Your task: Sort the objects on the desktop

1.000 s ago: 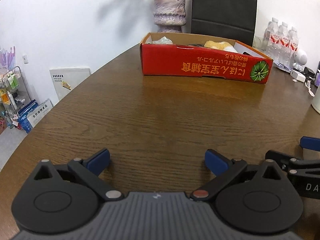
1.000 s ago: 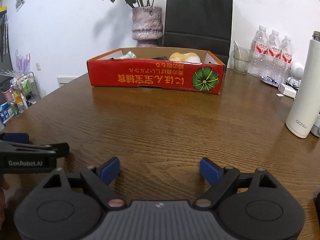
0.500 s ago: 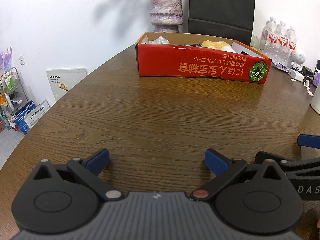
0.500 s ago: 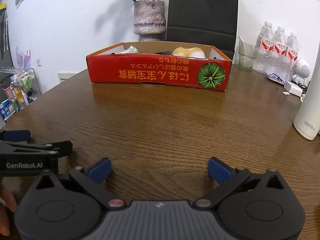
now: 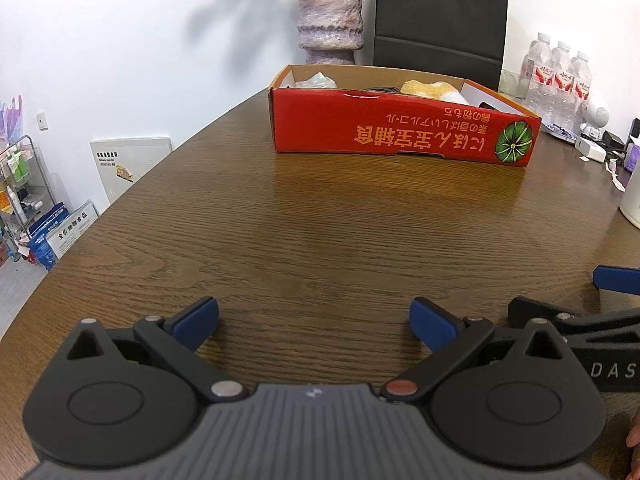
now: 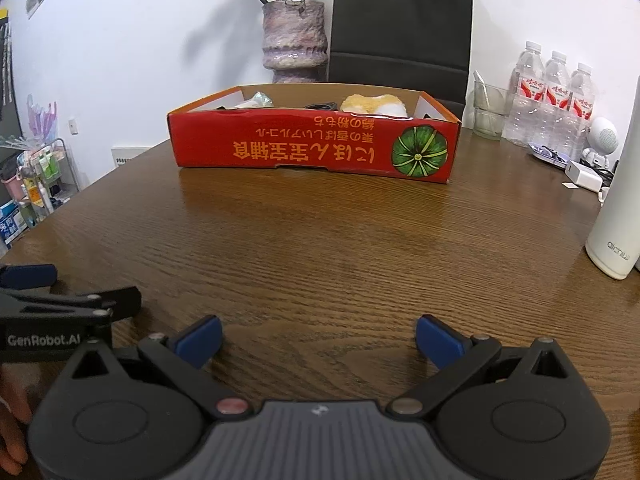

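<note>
Two sets of tongs sit low over the bare wooden tabletop (image 5: 320, 216); your left tongs (image 5: 314, 322) and your right tongs (image 6: 318, 338) both have their blue pads spread wide with nothing between them. Straight ahead of both, well apart from the pads, the red cardboard box (image 6: 312, 148) rests on the tabletop with a yellow-and-white plush item (image 6: 374, 105), a crinkled clear wrapper (image 6: 258, 100) and a dark cable inside. Beyond the box stand a purple vase (image 6: 292, 40) and a black paper bag (image 6: 402, 20). To the right of your right tongs stands a white flask (image 6: 618, 208), with three water bottles (image 6: 556, 100) farther back.
</note>
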Demonstrator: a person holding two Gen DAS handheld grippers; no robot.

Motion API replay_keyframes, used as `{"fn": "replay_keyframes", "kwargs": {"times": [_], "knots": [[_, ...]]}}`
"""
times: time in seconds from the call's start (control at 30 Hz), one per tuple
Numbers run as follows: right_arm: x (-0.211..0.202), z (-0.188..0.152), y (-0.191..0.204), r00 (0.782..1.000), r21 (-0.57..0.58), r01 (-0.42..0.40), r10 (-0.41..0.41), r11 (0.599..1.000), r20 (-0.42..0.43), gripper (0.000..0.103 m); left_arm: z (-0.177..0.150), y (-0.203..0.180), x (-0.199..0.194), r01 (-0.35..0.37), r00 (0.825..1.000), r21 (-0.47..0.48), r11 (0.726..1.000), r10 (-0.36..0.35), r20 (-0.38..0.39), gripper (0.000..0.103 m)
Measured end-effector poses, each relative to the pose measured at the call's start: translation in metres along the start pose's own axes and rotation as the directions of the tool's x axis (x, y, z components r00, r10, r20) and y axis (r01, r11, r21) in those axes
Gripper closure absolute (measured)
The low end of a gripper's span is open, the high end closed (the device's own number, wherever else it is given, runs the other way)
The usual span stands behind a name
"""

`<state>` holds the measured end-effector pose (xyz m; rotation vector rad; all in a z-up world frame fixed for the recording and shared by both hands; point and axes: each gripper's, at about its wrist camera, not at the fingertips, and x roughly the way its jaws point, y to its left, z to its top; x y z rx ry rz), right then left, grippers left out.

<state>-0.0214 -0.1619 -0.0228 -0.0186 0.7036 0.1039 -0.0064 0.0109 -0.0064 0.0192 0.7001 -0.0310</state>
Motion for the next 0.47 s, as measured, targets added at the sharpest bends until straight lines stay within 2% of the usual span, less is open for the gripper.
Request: {"fn": "replay_keyframes", "kwargs": {"times": [0.47], "knots": [[0.0029,0.0024,-0.0043,1.0,0.007,0.007,-0.007,1.0,0.0,0.0,0.0,0.0005,0.0,0.0,1.0,0.0,1.0,0.0,0.0,0.0]]}}
